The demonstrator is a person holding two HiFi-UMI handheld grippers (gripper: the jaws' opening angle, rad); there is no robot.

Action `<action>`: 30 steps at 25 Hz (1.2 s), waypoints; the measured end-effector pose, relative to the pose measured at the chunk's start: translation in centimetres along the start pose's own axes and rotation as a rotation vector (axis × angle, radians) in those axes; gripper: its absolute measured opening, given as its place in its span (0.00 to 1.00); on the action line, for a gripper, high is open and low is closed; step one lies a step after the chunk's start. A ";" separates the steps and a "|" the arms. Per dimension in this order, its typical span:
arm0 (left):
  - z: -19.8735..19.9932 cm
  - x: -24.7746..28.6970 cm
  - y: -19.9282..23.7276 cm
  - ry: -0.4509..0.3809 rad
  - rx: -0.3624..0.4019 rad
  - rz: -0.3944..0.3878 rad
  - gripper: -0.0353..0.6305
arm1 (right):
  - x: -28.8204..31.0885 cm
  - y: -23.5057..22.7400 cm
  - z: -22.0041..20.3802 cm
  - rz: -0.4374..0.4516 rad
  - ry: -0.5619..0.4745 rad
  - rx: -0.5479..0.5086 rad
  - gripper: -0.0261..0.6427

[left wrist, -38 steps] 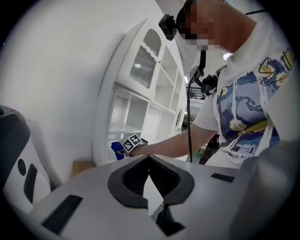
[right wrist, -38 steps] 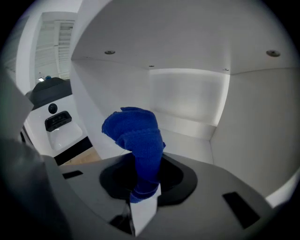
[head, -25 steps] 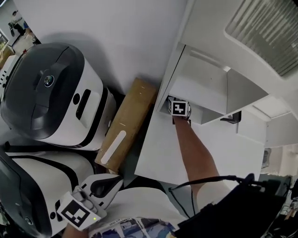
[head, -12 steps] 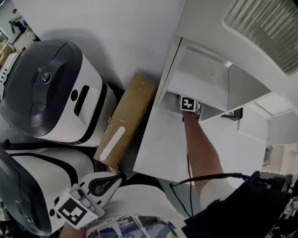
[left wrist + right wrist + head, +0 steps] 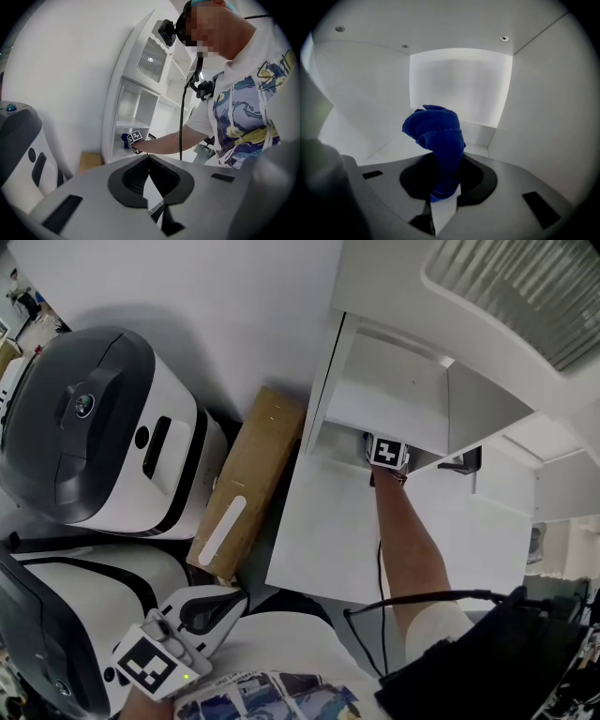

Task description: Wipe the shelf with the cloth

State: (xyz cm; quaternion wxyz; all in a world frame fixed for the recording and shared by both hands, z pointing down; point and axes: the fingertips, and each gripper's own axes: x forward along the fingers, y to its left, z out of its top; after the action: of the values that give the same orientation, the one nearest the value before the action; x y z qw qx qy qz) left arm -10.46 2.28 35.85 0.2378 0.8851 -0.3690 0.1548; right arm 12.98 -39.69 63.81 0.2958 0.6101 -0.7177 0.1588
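Place read as office or test room. Evidence: white cubby shelf [image 5: 394,399] around right gripper [image 5: 442,193]; two large grey-white machines [image 5: 103,418] and cardboard box [image 5: 248,479] to its left; office chair [image 5: 208,140] beyond shelf.

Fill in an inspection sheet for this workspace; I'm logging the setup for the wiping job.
Surface: white shelf, plain boards in the compartment being worked.
Job's things: blue cloth, bunched, inside the compartment; contact with the board unclear.
Clutter: cardboard box beside the shelf; two white-and-grey appliances left of it.
Claws: right claw shut on the cloth; left claw shut, empty, away from the shelf.
Cables: black cable hanging from the person's head past the forearm.
Surroundings: white wall.
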 end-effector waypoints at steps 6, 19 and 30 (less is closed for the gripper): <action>0.0 0.4 0.2 -0.003 -0.005 -0.019 0.07 | -1.4 5.8 2.1 0.171 -0.086 0.059 0.19; -0.5 -0.2 0.9 -0.008 -0.020 0.000 0.07 | 0.0 11.9 0.7 0.258 -0.002 -0.013 0.19; 0.3 1.3 0.8 -0.004 0.005 -0.065 0.07 | 0.1 2.7 -2.5 0.070 0.067 -0.028 0.19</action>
State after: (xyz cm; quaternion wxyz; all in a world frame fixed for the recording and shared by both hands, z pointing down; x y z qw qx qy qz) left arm -10.12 0.92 36.46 0.2399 0.8975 -0.3400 0.1461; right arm 10.95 -37.73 66.15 0.3226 0.5748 -0.7303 0.1792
